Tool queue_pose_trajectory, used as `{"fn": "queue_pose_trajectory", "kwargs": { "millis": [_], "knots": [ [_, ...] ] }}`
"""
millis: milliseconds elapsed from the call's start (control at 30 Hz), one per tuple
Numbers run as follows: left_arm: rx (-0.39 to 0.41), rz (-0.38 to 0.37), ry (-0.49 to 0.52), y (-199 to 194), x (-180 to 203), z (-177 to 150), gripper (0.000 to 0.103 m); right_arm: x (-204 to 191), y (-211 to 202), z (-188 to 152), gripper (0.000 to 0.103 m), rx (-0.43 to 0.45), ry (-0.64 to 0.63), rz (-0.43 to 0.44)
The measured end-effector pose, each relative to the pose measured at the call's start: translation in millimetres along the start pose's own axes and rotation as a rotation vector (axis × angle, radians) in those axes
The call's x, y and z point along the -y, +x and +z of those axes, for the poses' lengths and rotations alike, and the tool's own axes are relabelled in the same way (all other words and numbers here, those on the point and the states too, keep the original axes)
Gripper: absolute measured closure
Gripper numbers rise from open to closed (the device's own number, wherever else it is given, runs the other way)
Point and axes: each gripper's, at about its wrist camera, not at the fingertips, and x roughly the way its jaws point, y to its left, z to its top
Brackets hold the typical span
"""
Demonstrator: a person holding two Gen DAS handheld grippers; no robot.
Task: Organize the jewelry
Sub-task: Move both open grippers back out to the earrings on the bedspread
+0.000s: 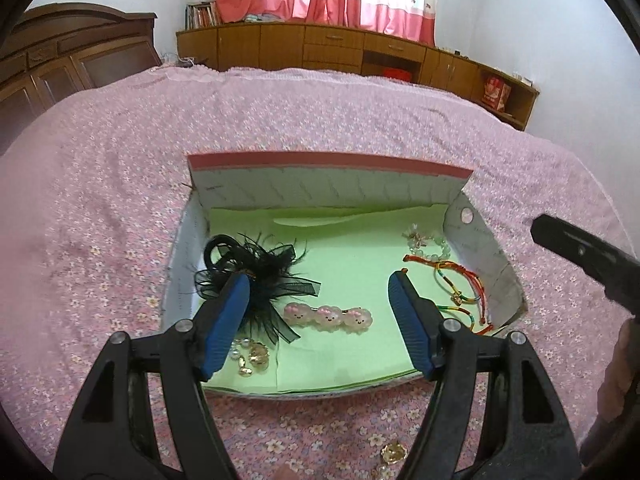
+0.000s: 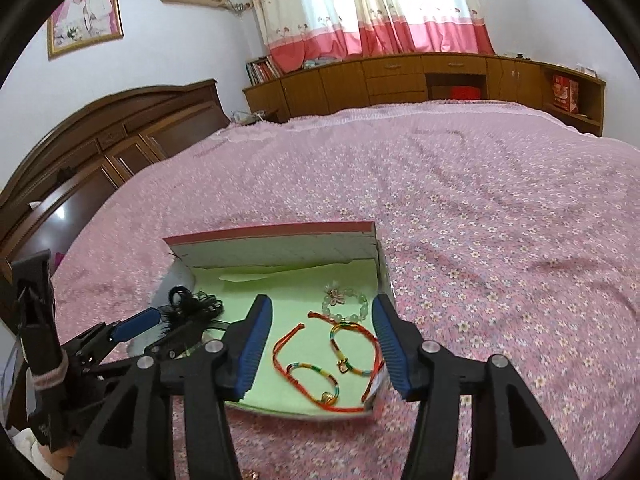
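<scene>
Bedroom, daylight through curtains (image 2: 372,8).
Pink floral bedspread (image 2: 460,200), wooden headboard (image 2: 108,140), low cabinets (image 2: 400,76), framed photo (image 2: 85,14).

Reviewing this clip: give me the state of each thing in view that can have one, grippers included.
left gripper: open, empty, over the box.
right gripper: open, empty, over the bracelets.
box: open, flap up, lined in green.
black feather hair piece: in box, left side.
pink cloud hair clip: flat in box.
cord bracelets: in box, right side.
bead bracelet: in box, behind them.
gold pieces: on bedspread, outside box.

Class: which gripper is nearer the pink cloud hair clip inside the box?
Left. The left gripper hangs open directly above the pink cloud hair clip; the right gripper is open over the string bracelets.
</scene>
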Motion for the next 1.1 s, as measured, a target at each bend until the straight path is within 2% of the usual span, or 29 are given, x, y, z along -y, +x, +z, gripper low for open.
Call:
{"fn": "queue_pose_trajectory", "kwargs": {
  "millis": [700,867,1100],
  "knots": [
    [0.078,0.001,-0.022,-52.4,-8.4,-11.6,0.038,-12.5,-56.8,-42.7,0.037,0.083,0.019,-0.065],
    [0.067,0.000,-0.015,-58.4,-10.5,-18.1,0.038,-15.5,-65.9,-54.6,0.034,0.105,0.019,-0.072],
    [0.030,-0.009,-0.009,-63.8,-14.1,-35.2,0.038,-18.1,-69.6,-72.0,0.033,0.074,0.011,-0.071]
  ]
}}
